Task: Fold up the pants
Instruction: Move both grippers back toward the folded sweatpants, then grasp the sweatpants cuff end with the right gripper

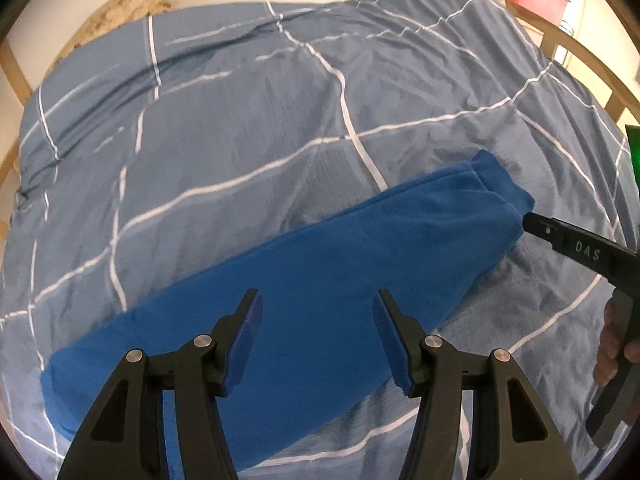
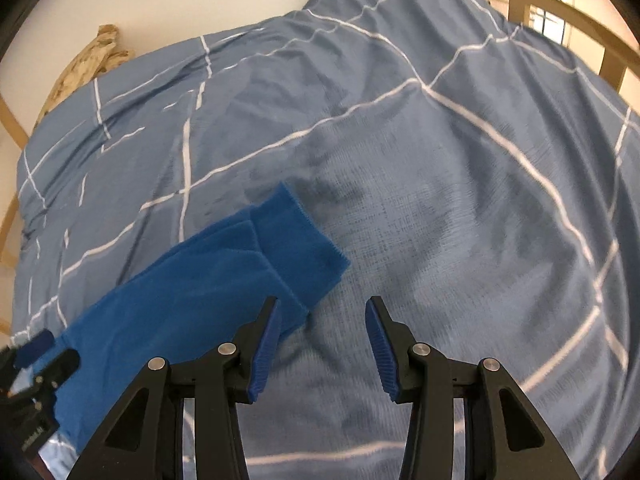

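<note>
Lying across the checked blue duvet (image 1: 240, 128), the folded blue pants (image 1: 320, 264) are seen as a long strip. Both the left gripper (image 1: 318, 338) and right gripper (image 2: 322, 346) are held released above the pants, nothing grasped.

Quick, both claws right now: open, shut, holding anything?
Left claw: open, empty, above the blue pants.
Right claw: open, empty, beside the cuffs.

Your pants (image 1: 304, 276) are soft matt fleece cloth. The duvet (image 1: 248, 120) in the upper half of the frame is woven, creased cotton. Your left gripper (image 1: 318, 336) is matt black plastic with ribbed blue pads (image 1: 244, 344) and shiny metal pins (image 1: 202, 341).
</note>
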Action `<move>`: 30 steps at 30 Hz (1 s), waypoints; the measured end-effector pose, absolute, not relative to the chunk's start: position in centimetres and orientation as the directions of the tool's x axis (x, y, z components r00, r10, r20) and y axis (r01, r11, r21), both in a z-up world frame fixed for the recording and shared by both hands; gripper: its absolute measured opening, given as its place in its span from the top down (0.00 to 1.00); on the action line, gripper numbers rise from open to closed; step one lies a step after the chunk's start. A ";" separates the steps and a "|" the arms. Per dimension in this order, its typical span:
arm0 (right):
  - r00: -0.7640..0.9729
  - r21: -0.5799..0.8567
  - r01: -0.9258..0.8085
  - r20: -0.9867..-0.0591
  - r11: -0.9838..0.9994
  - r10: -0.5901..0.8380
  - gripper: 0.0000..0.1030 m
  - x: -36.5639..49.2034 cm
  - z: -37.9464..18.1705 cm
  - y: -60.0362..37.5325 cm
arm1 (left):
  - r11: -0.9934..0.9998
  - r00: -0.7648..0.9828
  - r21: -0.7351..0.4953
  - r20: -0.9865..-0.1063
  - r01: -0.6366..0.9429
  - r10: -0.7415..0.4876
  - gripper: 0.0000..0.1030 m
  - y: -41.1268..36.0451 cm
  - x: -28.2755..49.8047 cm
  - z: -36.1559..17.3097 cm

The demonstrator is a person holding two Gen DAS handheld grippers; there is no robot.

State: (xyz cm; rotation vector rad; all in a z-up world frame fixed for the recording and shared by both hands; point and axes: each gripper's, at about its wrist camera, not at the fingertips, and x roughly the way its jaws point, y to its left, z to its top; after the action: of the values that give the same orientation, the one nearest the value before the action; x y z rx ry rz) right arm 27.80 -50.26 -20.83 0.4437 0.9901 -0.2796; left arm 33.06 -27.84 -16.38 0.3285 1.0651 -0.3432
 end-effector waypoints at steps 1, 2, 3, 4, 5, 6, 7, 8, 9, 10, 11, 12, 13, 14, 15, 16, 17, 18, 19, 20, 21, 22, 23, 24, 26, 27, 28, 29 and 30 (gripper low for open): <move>0.525 0.246 0.426 -0.851 0.871 -0.016 0.58 28.1 -21.3 -50.6 | 0.900 0.437 0.094 -0.892 0.425 -0.113 0.46 -27.9 33.0 -16.6; 0.527 0.259 0.428 -0.850 0.866 -0.006 0.58 28.3 -21.6 -50.8 | 0.901 0.430 0.092 -0.896 0.423 -0.110 0.46 -28.0 33.0 -16.8; 0.530 0.286 0.434 -0.848 0.854 0.015 0.58 28.6 -22.2 -51.2 | 0.902 0.425 0.090 -0.898 0.423 -0.110 0.46 -28.2 32.9 -17.0; 0.531 0.306 0.440 -0.847 0.844 0.030 0.58 28.8 -22.5 -51.5 | 0.901 0.422 0.089 -0.900 0.424 -0.110 0.46 -28.3 32.8 -17.2; 0.536 0.326 0.442 -0.843 0.835 0.046 0.61 29.0 -22.9 -51.7 | 0.900 0.419 0.089 -0.901 0.426 -0.109 0.46 -28.5 32.8 -17.3; 0.538 0.340 0.443 -0.841 0.829 0.058 0.62 29.2 -23.2 -51.9 | 0.900 0.418 0.091 -0.902 0.427 -0.107 0.46 -28.6 32.7 -17.4; 0.539 0.350 0.441 -0.839 0.826 0.067 0.63 29.4 -23.4 -51.9 | 0.899 0.416 0.093 -0.903 0.427 -0.104 0.46 -28.7 32.6 -17.6; 0.540 0.357 0.441 -0.838 0.824 0.074 0.64 29.7 -23.7 -51.9 | 0.899 0.412 0.092 -0.906 0.428 -0.103 0.46 -28.7 32.6 -17.7; 0.538 0.367 0.440 -0.838 0.820 0.086 0.65 29.9 -24.0 -51.9 | 0.899 0.409 0.091 -0.907 0.428 -0.102 0.46 -28.7 32.6 -17.8; 0.539 0.378 0.435 -0.837 0.817 0.100 0.67 30.1 -24.3 -51.9 | 0.900 0.406 0.092 -0.908 0.427 -0.100 0.46 -28.7 32.6 -17.8; 0.537 0.383 0.434 -0.837 0.815 0.107 0.67 30.2 -24.5 -51.9 | 0.901 0.406 0.093 -0.909 0.424 -0.097 0.46 -28.7 32.6 -17.9; 0.536 0.388 0.434 -0.836 0.813 0.112 0.67 30.3 -24.7 -51.9 | 0.901 0.406 0.094 -0.909 0.423 -0.096 0.46 -28.6 32.6 -17.9; 0.537 0.401 0.436 -0.834 0.806 0.124 0.67 30.5 -25.0 -52.0 | 0.901 0.406 0.096 -0.909 0.423 -0.094 0.46 -28.6 32.6 -17.9; 0.539 0.415 0.440 -0.831 0.796 0.135 0.66 30.4 -25.2 -52.2 | 0.901 0.407 0.097 -0.909 0.422 -0.093 0.46 -28.6 32.6 -17.9; 0.545 0.442 0.446 -0.824 0.778 0.156 0.66 30.4 -25.6 -52.5 | 0.901 0.408 0.099 -0.909 0.423 -0.092 0.46 -28.6 32.7 -17.9; 0.548 0.459 0.450 -0.819 0.766 0.168 0.66 30.4 -25.8 -52.6 | 0.899 0.408 0.103 -0.909 0.425 -0.089 0.46 -28.7 32.6 -18.0; 0.553 0.479 0.452 -0.813 0.752 0.185 0.66 30.4 -26.1 -52.8 | 0.898 0.410 0.105 -0.908 0.426 -0.088 0.46 -28.7 32.6 -18.0; 0.556 0.493 0.454 -0.808 0.742 0.196 0.66 30.4 -26.3 -52.9 | 0.898 0.411 0.107 -0.907 0.428 -0.087 0.46 -28.7 32.6 -18.0; 0.559 0.508 0.456 -0.802 0.730 0.209 0.66 30.4 -26.6 -53.0 | 0.897 0.413 0.109 -0.907 0.429 -0.087 0.46 -28.8 32.6 -18.0; 0.561 0.527 0.461 -0.796 0.714 0.226 0.69 30.5 -26.8 -53.2 | 0.897 0.412 0.108 -0.907 0.428 -0.088 0.46 -28.7 32.6 -18.0; 0.564 0.543 0.460 -0.790 0.702 0.241 0.73 30.5 -26.8 -53.3 | 0.898 0.411 0.104 -0.907 0.427 -0.090 0.46 -28.7 32.6 -17.9; 0.566 0.555 0.460 -0.785 0.693 0.253 0.78 30.4 -26.8 -53.3 | 0.900 0.409 0.099 -0.907 0.425 -0.094 0.46 -28.6 32.6 -17.9; 0.567 0.553 0.458 -0.785 0.696 0.250 0.81 30.5 -26.5 -53.2 | 0.902 0.410 0.095 -0.907 0.421 -0.096 0.46 -28.5 32.5 -17.7; 0.566 0.542 0.455 -0.789 0.706 0.241 0.82 30.5 -26.1 -53.1 | 0.903 0.412 0.095 -0.906 0.419 -0.096 0.46 -28.3 32.5 -17.6; 0.570 0.510 0.441 -0.795 0.738 0.208 0.84 30.5 -24.7 -52.4 | 0.909 0.421 0.096 -0.902 0.405 -0.092 0.46 -27.6 32.4 -17.2; 0.579 0.488 0.428 -0.794 0.760 0.184 0.85 30.3 -23.4 -51.9 | 0.911 0.423 0.097 -0.902 0.400 -0.089 0.46 -27.4 32.3 -17.0; 0.587 0.477 0.418 -0.791 0.773 0.171 0.85 30.1 -22.5 -51.6 | 0.914 0.425 0.096 -0.901 0.393 -0.088 0.46 -26.9 32.2 -16.7; 0.596 0.459 0.400 -0.788 0.793 0.155 0.85 29.9 -21.3 -51.0 | 0.920 0.429 0.096 -0.899 0.381 -0.083 0.46 -26.2 32.2 -16.3; 0.607 0.423 0.371 -0.784 0.826 0.129 0.85 29.8 -19.7 -50.1 | 0.923 0.433 0.101 -0.898 0.370 -0.075 0.46 -25.6 32.1 -16.0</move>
State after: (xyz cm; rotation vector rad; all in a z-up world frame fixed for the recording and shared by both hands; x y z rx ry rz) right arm 29.78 -50.05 -19.68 0.6024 0.9223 -0.1502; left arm 32.08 -25.58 -16.00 0.3031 1.0919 -0.2826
